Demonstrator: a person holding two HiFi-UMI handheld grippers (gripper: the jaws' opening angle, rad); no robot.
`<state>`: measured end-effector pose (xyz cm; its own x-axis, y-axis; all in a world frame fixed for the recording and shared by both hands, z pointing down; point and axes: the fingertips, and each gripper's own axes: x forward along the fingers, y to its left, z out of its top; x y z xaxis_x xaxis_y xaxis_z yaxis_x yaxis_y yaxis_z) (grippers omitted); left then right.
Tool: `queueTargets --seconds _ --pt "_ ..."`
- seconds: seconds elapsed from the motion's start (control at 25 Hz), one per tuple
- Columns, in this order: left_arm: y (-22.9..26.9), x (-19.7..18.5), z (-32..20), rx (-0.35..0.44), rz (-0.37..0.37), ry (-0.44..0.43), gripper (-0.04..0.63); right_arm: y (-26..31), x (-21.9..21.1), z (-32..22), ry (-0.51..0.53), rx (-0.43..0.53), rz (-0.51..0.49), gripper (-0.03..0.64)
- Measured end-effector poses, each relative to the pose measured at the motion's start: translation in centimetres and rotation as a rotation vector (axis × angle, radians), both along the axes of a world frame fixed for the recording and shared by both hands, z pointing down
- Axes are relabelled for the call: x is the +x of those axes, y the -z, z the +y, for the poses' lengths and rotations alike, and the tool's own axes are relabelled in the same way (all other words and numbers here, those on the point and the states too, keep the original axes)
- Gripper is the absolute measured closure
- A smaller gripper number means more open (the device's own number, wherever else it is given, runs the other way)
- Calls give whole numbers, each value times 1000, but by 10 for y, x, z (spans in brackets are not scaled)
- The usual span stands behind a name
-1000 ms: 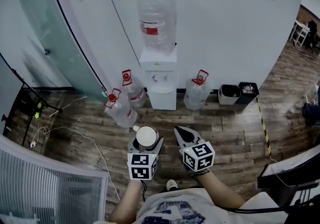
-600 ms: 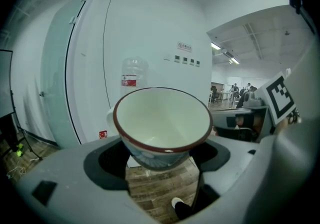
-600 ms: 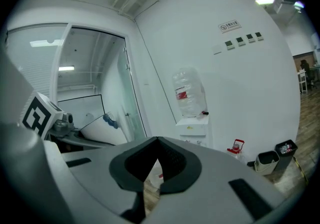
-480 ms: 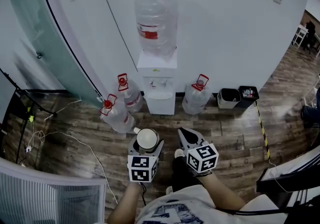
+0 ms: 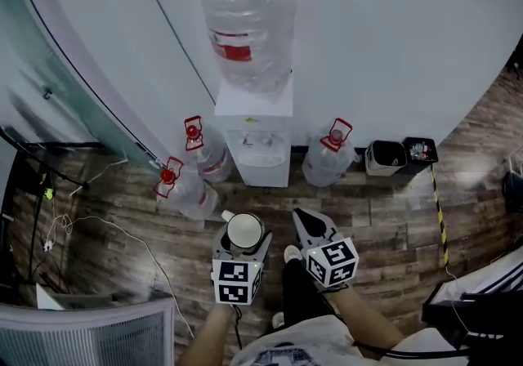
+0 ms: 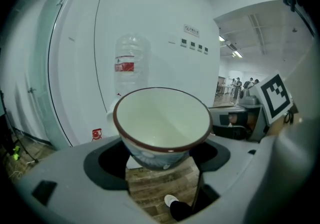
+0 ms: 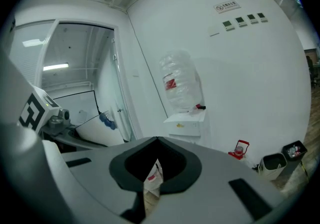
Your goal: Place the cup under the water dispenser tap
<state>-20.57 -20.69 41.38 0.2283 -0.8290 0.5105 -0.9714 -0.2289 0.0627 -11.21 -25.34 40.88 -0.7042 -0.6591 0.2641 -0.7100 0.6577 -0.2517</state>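
Gripping the white cup (image 6: 161, 118) by its lower body, the left tool (image 5: 243, 240) holds it upright, its mouth open and its inside empty. The cup hangs above the wooden floor (image 5: 392, 217), in front of the water dispenser (image 5: 255, 123) and well apart from its tap. Just beside it, the right tool (image 5: 303, 219) has its jaws together on nothing. A large bottle (image 5: 248, 21) tops the dispenser. Spare bottles (image 5: 327, 162) stand on the floor at both sides of it.
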Motion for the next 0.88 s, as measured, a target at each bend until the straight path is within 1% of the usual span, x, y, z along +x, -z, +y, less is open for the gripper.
queueTargets --seconds 0.24,0.36,0.44,0.56,0.6,0.88 --pt "-57 0 -80 -51 9 -12 183 -56 -5 -76 -8 -40 28 595" --pt "-96 -6 -116 -54 -13 -9 183 -92 -12 -110 -20 -53 41 595" --pt "-122 -9 -138 -57 -10 -16 183 -114 -17 -131 -26 -57 36 595" --pt "-158 -12 -162 -83 40 -12 183 -145 -23 -152 -30 -62 13 597" --pt "-168 -13 -169 -86 44 -11 183 -154 -23 -158 -32 -63 10 597" --pt "-230 -18 -224 -90 22 -13 183 -219 -16 -200 -64 -89 20 595"
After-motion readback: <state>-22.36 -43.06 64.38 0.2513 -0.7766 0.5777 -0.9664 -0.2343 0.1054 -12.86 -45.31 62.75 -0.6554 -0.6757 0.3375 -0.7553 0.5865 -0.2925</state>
